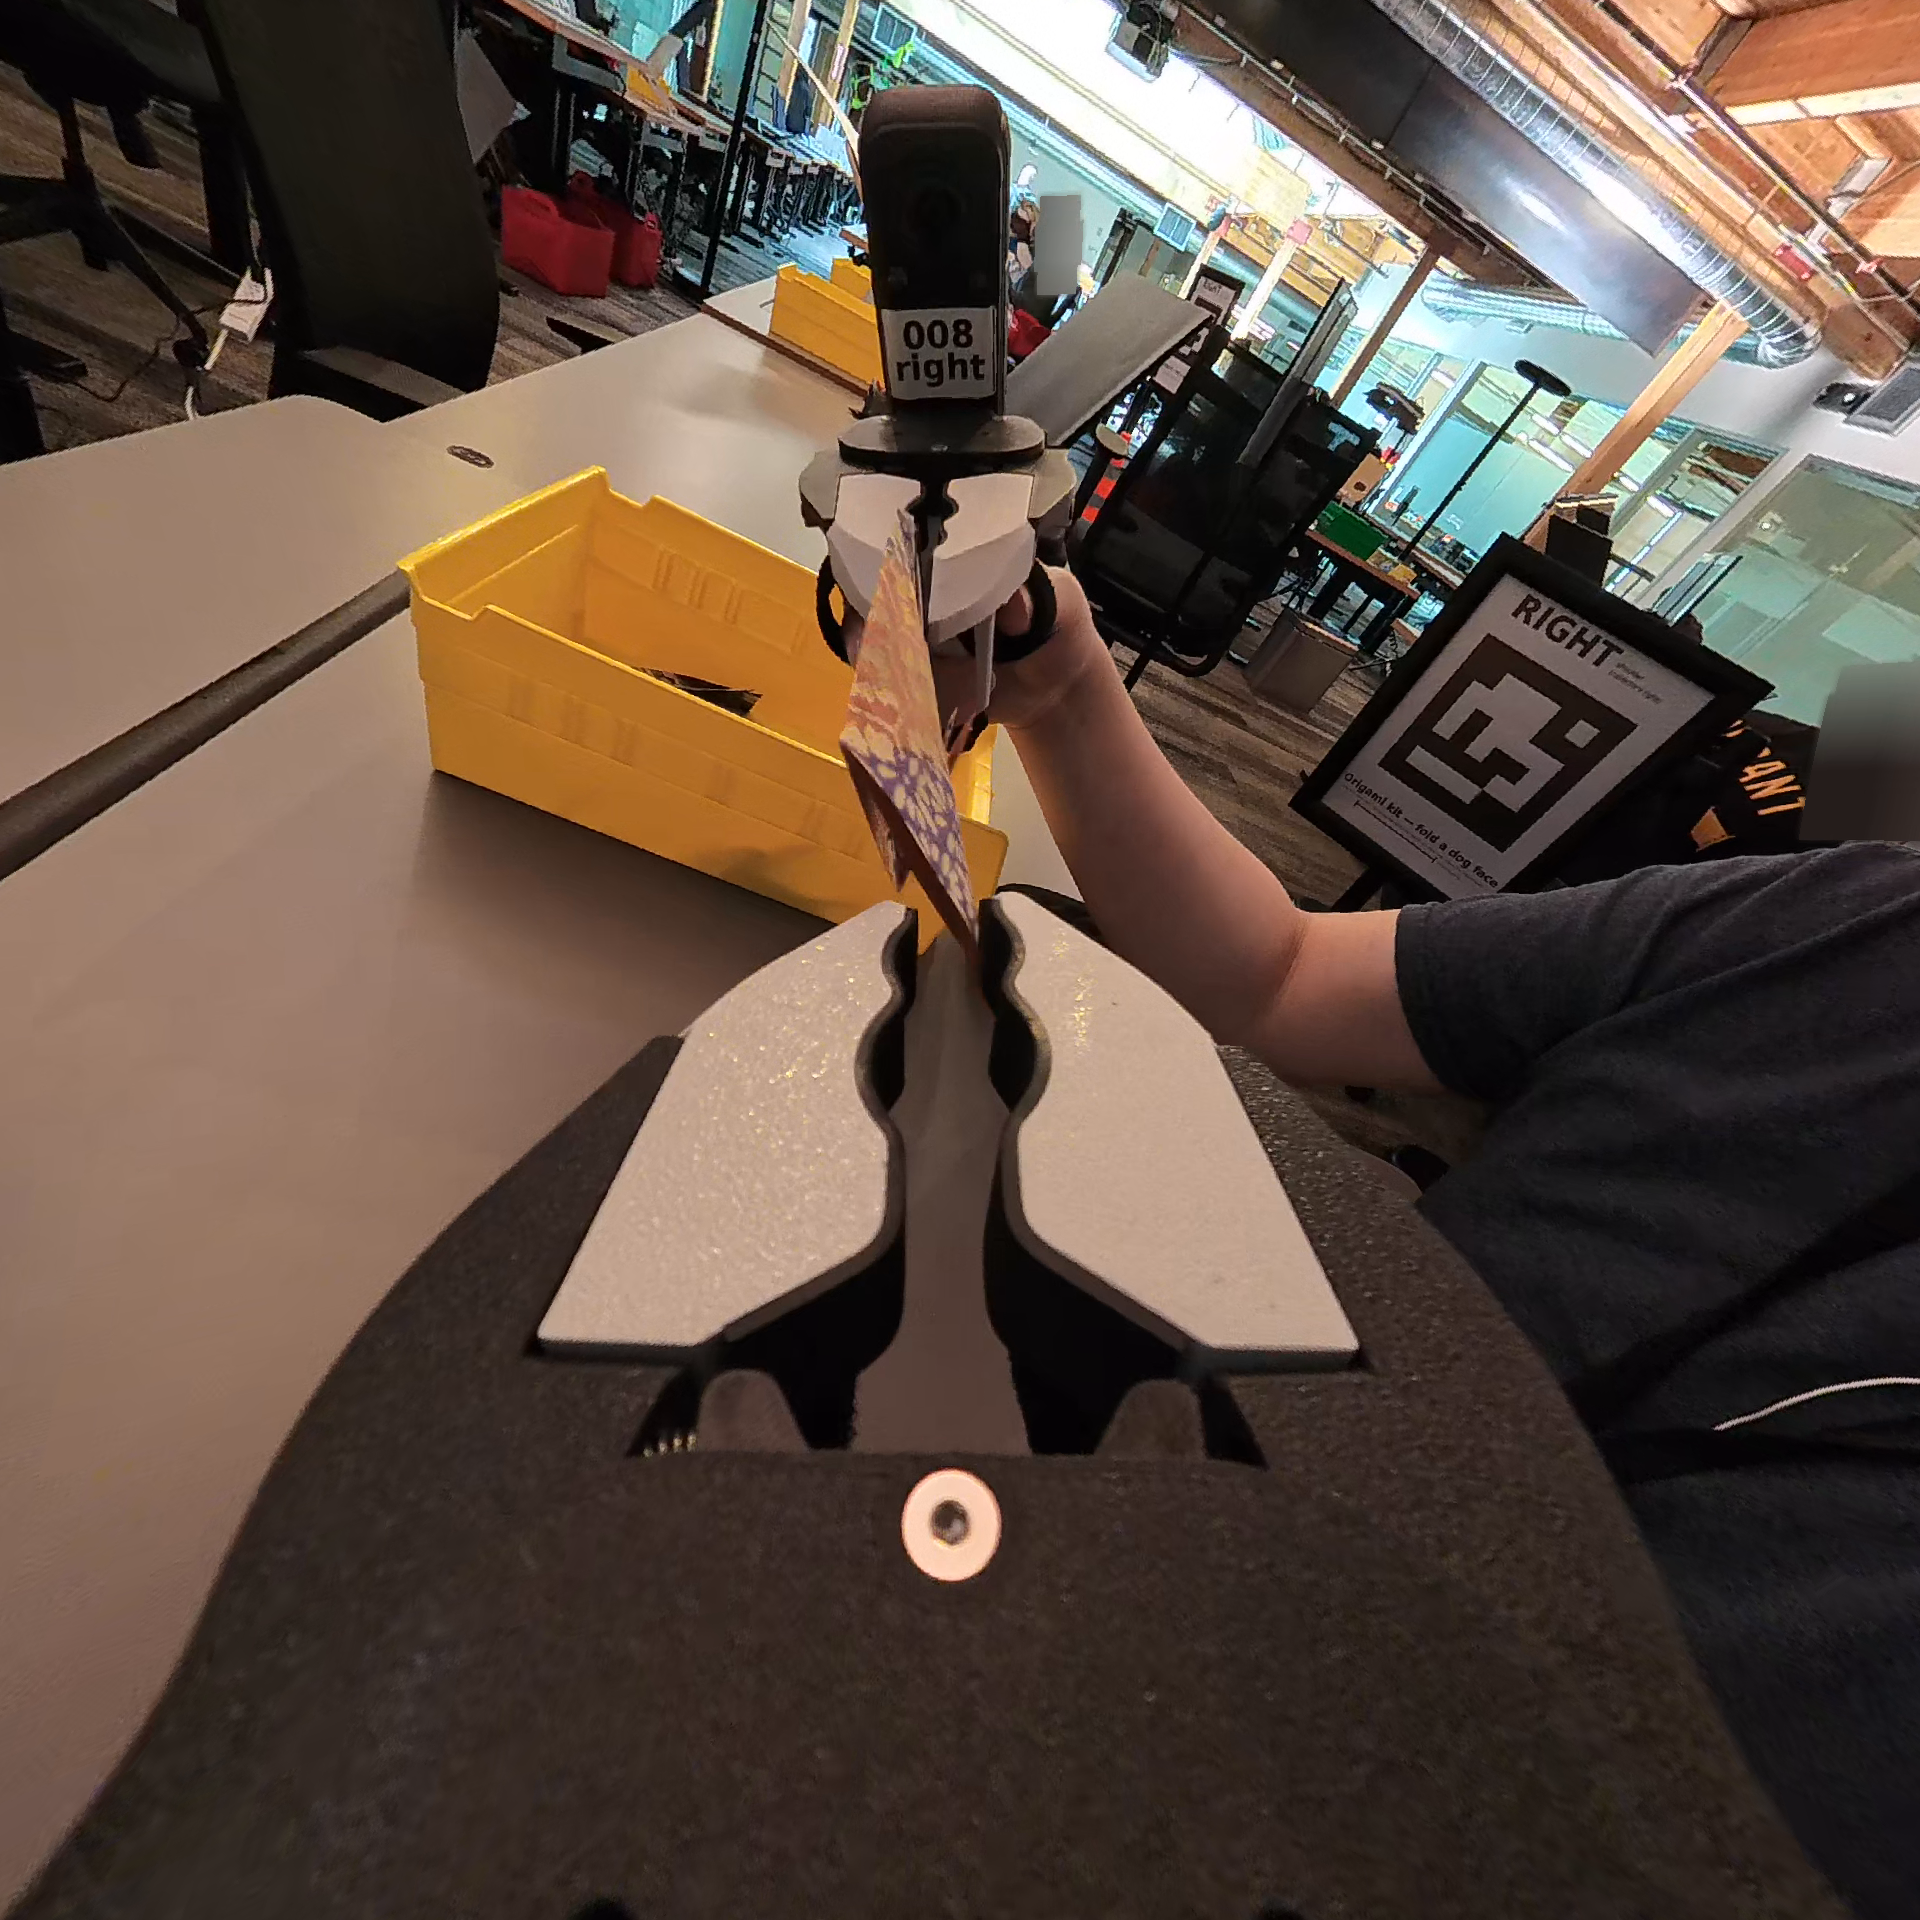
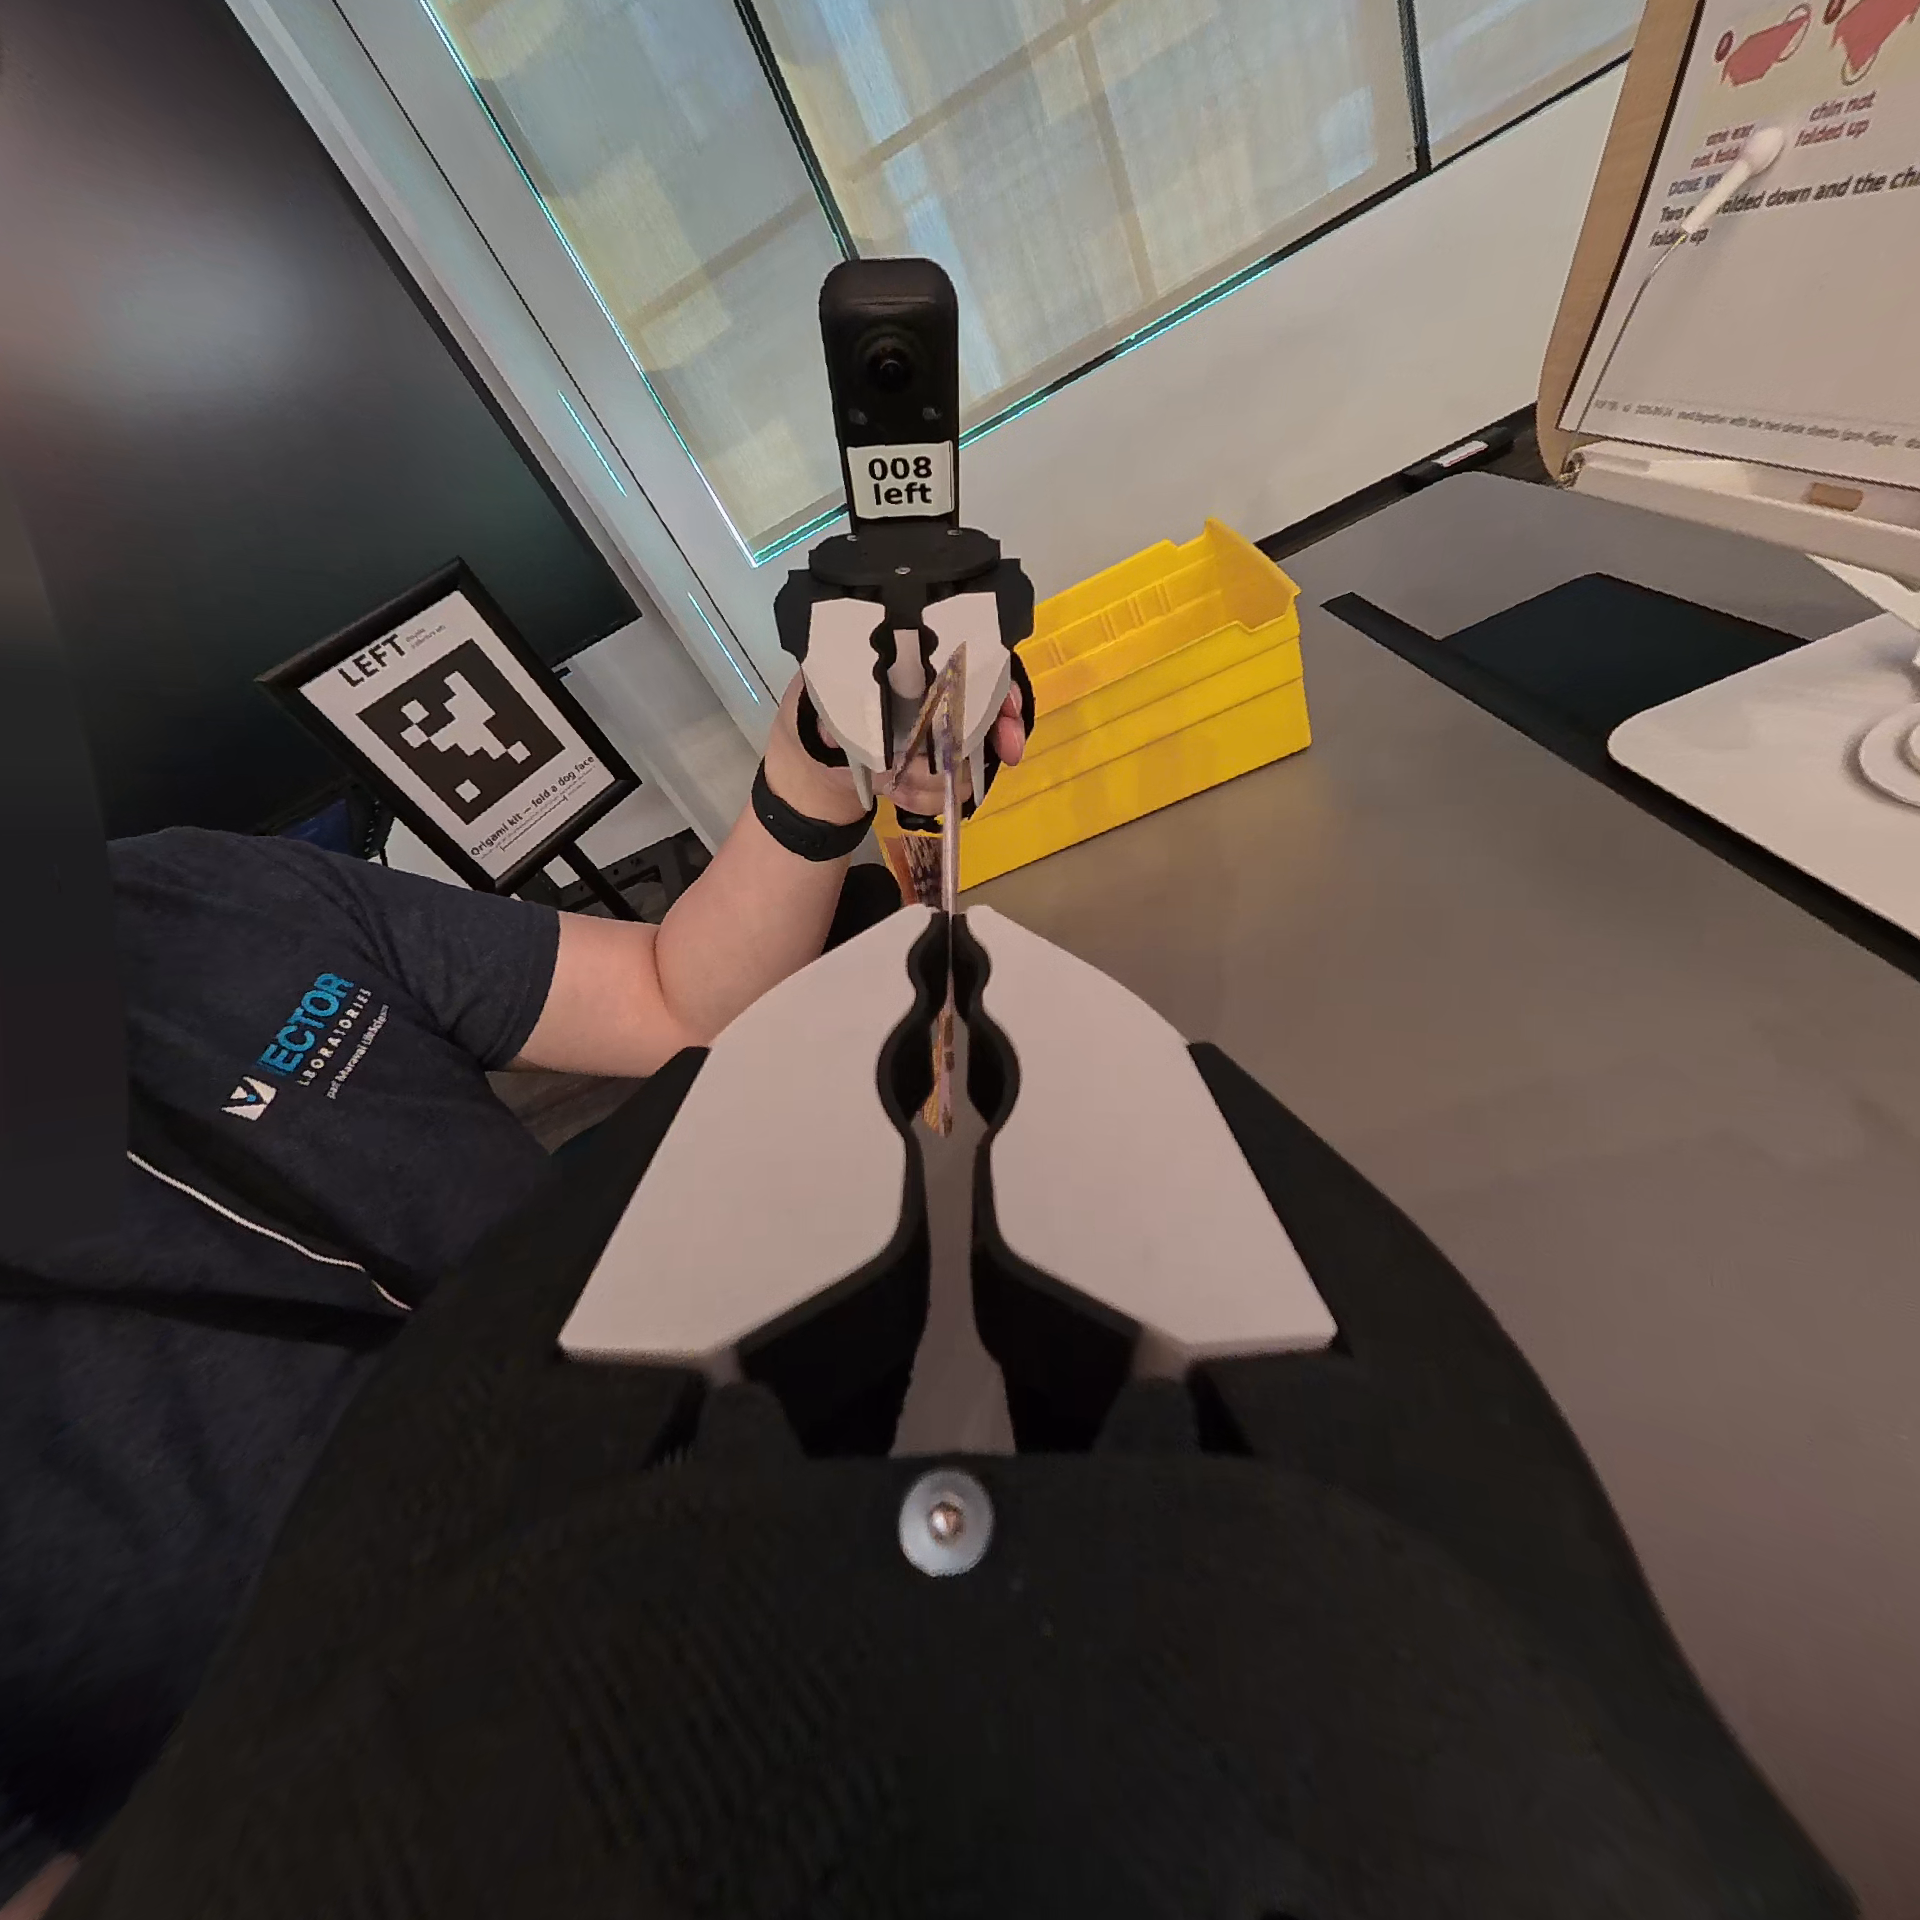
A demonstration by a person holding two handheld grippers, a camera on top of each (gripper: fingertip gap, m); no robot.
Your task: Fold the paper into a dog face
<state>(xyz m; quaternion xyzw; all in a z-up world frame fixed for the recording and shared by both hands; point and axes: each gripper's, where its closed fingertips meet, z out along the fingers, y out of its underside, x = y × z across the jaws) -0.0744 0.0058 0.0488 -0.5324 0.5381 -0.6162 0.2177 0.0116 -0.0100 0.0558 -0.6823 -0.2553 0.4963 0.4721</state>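
Note:
A folded sheet of patterned orange, purple and yellow paper (image 1: 909, 748) hangs on edge in the air between the two grippers, above the grey table (image 1: 312, 1039). My right gripper (image 2: 951, 920) is shut on one end of the paper (image 2: 943, 831), and it shows farther off in the left wrist view (image 1: 920, 613). My left gripper (image 1: 948, 920) has its jaws a little apart, with the paper's lower corner between the tips, against the right finger. It shows facing me in the right wrist view (image 2: 923, 790).
A yellow bin (image 1: 623, 665) with a dark item inside stands on the table behind the paper, and shows in the right wrist view (image 2: 1164, 707). Framed marker signs (image 1: 1507, 727) (image 2: 457, 727) stand off the table. An instruction board and white base (image 2: 1766, 748) sit at the right.

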